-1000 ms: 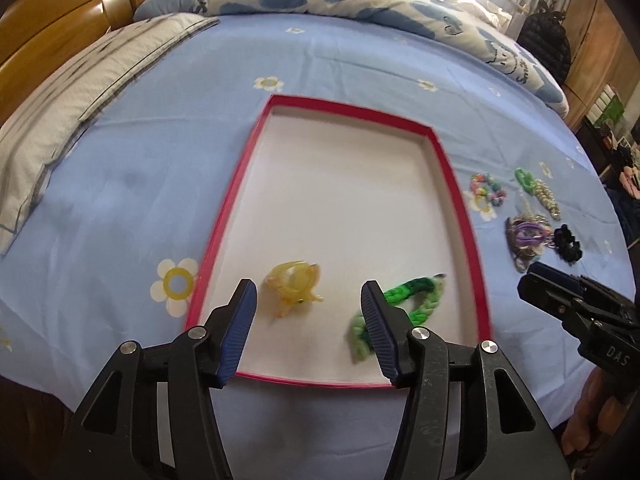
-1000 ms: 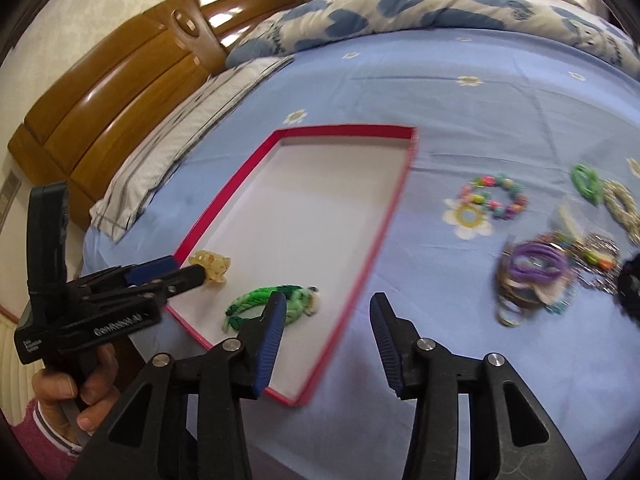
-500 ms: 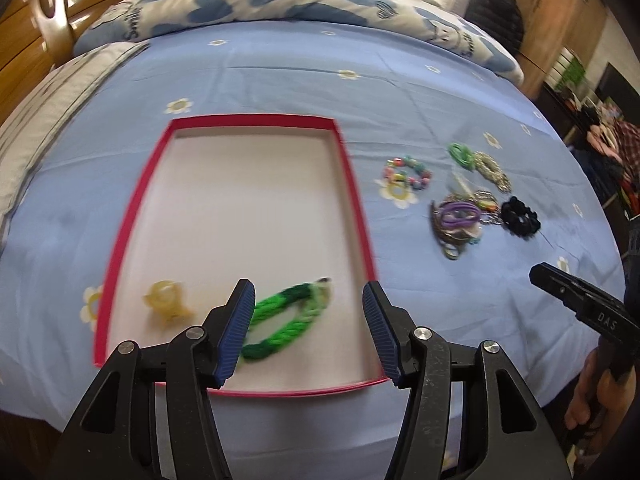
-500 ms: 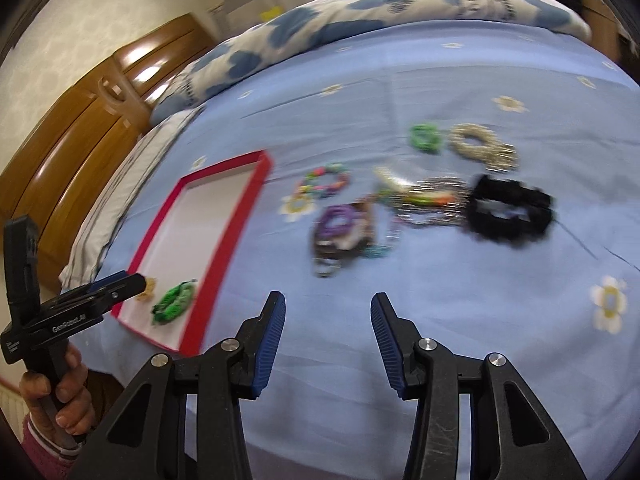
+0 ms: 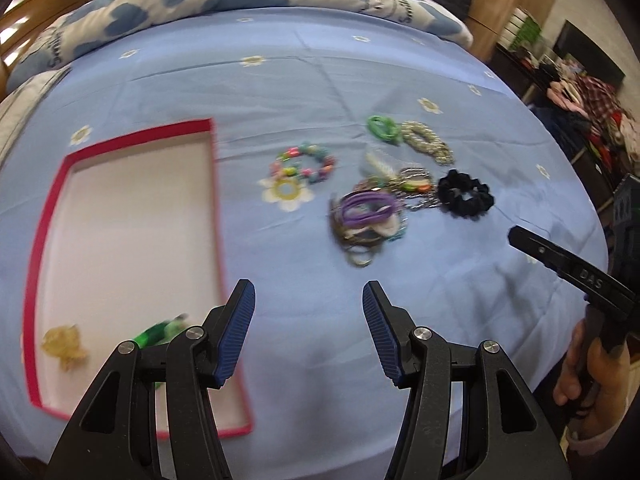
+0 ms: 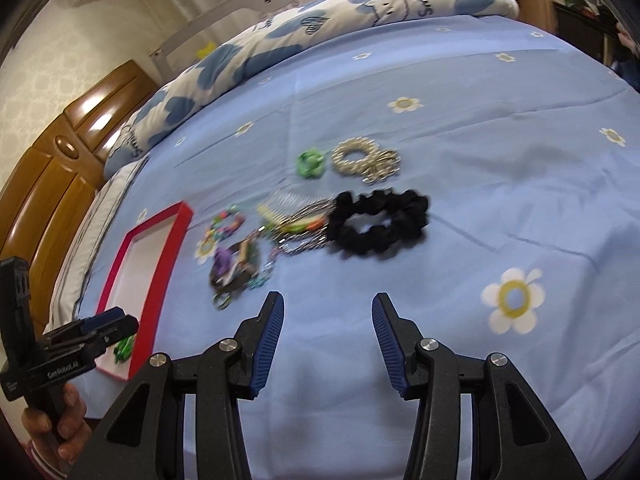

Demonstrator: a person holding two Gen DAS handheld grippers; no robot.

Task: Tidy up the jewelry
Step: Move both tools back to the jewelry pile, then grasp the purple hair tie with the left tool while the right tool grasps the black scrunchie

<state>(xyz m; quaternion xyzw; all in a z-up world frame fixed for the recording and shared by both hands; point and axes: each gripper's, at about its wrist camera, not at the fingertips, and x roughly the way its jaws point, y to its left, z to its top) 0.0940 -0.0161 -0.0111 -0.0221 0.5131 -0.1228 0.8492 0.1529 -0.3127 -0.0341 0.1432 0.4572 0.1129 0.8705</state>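
A red-rimmed white tray lies on the blue bedsheet, at left in both views. In it are a yellow hair clip and a green braided bracelet. To its right lie a colourful bead bracelet, purple hair ties on a tangled pile, a green tie, a pearl bracelet, a comb and a black scrunchie. My left gripper is open and empty, just right of the tray. My right gripper is open and empty, in front of the scrunchie.
A blue-and-white duvet is bunched along the far side of the bed. A wooden headboard stands at left. Cluttered furniture and clothes stand off the bed's right edge. The other gripper shows at each view's edge.
Both grippers have swung right, away from the tray and toward the loose jewelry pile. Both stay open and empty. The clip and green bracelet stay in the tray.
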